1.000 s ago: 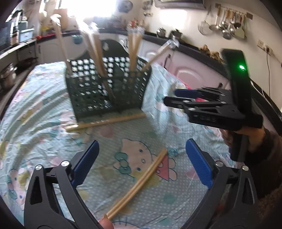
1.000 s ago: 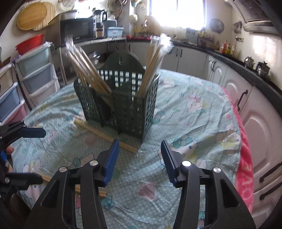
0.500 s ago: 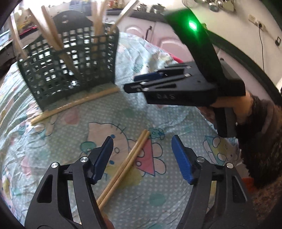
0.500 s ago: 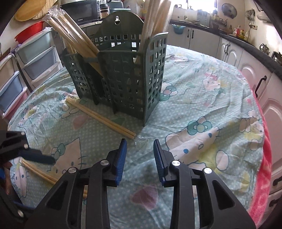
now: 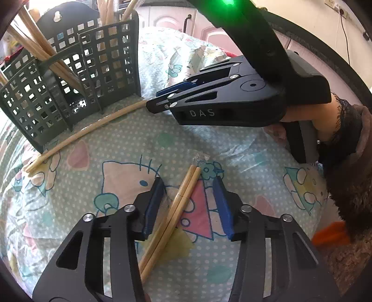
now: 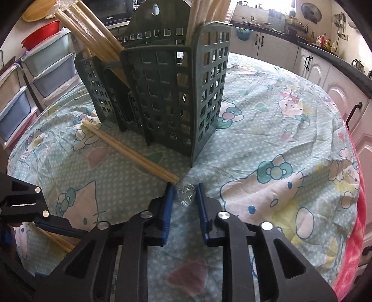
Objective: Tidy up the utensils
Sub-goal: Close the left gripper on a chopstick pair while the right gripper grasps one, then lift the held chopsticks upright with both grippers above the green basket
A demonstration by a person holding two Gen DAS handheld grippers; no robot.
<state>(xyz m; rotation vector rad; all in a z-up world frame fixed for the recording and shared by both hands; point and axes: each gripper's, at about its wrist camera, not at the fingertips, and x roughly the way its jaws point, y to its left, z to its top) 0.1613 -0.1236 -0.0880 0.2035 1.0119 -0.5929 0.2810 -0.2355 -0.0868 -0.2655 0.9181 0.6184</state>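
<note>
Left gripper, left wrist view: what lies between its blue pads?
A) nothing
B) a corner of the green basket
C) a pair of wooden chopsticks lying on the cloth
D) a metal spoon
C: the chopstick pair lies between the left gripper's blue pads, which stand clear on either side.

Cartoon-cat tablecloth (image 6: pixel 267 120), plastic drawers (image 6: pixel 34 69) — red basin (image 6: pixel 41 32), microwave (image 6: pixel 109 9)

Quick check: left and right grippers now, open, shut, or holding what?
Left gripper: open, closing around the near chopstick pair, pads not touching.
Right gripper: open, closing around the plastic wrapper tip.
</note>
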